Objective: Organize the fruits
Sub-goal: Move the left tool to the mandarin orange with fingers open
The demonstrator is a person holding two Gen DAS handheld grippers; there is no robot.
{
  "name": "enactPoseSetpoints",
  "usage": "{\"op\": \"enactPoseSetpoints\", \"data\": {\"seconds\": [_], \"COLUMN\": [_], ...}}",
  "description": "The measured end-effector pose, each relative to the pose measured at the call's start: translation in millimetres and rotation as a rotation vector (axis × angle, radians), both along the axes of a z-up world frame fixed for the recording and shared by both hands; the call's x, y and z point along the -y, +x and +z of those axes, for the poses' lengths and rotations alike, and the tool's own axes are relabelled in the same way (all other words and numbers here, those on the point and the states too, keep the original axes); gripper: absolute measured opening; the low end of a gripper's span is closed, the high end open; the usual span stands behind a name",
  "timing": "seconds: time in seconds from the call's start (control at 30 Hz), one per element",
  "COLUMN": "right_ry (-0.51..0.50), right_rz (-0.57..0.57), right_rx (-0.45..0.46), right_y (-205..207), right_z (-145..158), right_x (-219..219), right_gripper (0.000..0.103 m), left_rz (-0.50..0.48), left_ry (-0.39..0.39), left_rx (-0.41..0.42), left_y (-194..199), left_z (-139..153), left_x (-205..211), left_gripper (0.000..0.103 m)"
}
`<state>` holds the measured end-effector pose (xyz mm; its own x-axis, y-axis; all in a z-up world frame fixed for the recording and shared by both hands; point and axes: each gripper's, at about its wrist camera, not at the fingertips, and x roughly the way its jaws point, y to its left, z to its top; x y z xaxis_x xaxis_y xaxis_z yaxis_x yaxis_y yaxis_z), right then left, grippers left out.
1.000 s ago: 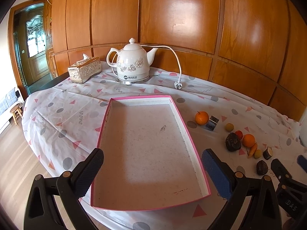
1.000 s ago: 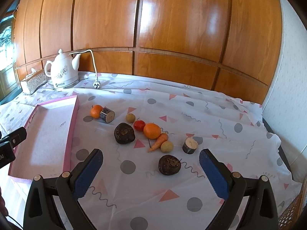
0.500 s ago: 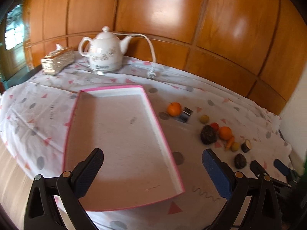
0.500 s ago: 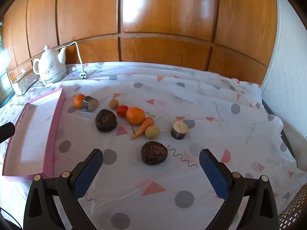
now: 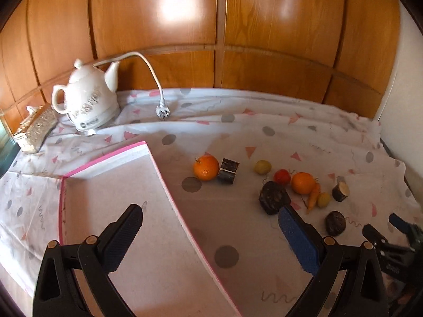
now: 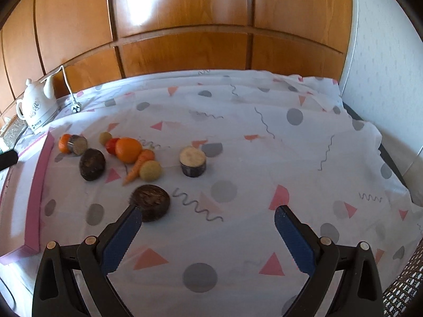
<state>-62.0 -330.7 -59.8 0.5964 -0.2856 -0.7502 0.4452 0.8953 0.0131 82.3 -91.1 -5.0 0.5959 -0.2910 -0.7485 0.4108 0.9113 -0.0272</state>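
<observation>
- right gripper: jaws wide, empty; dark round fruit at 10 o'clock.
- judged firm, light, prone to rolling; grip across its sides.
- left gripper: jaws wide, empty.

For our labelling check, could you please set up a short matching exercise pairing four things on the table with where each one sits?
Things:
1. teapot
2. carrot
3. plug
4. tray

Places:
A. lying between a big orange and a small yellow fruit
B. on the cloth just right of the teapot, at the end of a white cord
C. at the back left, by the wooden wall
D. left of all the fruit, with nothing in it

Pairs: 1-C, 2-A, 3-B, 4-D
</observation>
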Motion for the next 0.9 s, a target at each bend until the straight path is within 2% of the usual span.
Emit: {"op": "enactPoseSetpoints", "data": {"seconds": [0.07, 0.13, 0.2, 0.23, 0.3, 0.4, 0.53, 0.73, 0.9], "right_ry": [0.002, -0.001, -0.002, -0.001, 0.006, 0.010, 0.001, -0.021, -0.040], "right_rz": [-0.010, -0.022, -0.029, -0.033, -0.041, -0.045, -0.041, -0.047, -0.118], "right_rx": [-0.004, -0.005, -0.010, -0.014, -0.021, -0.025, -0.022, -0.012, 0.011], "right_y": [-1.1, -2.8, -2.7, -3.1, -3.5, -4.1, -5.1, -5.8, -12.7], "right_z": [-4.0, -6.9, -9.5, -11.3, -14.5, -17.6, -19.5, -18.6, -13.5], "right_x": [6.0, 12.2, 16.3, 18.9, 22.6, 26.9, 29.5, 32.6, 44.5], "right_gripper": [0.102, 0.102, 0.102, 0.102, 0.102, 0.102, 0.102, 0.101, 0.101], "left_rz": [0.018, 0.012, 0.013, -0.004, -0.041, -0.097, -0.138, -0.173, -0.152], "left_ry": [0.028, 0.016, 0.034, 0.052, 0.066, 0.105, 0.142, 0.168, 0.125], "left_rx": [-0.018, -0.044, -0.059, -0.064, -0.088, -0.111, -0.150, -0.152, -0.194], "left_y": [16.1, 26.2, 37.5, 43.3, 53.5, 69.1, 88.8, 102.2, 114.5], "left_z": [-2.6, -5.6, -8.7, -11.4, -16.9, -24.6, -34.6, -44.8, -55.3], "left_x": [3.1, 3.2, 6.0, 9.6, 15.1, 23.2, 27.0, 35.4, 37.8], "left_gripper": [0.103, 0.097, 0.074, 0.069, 0.051, 0.038, 0.038, 0.038, 0.038]}}
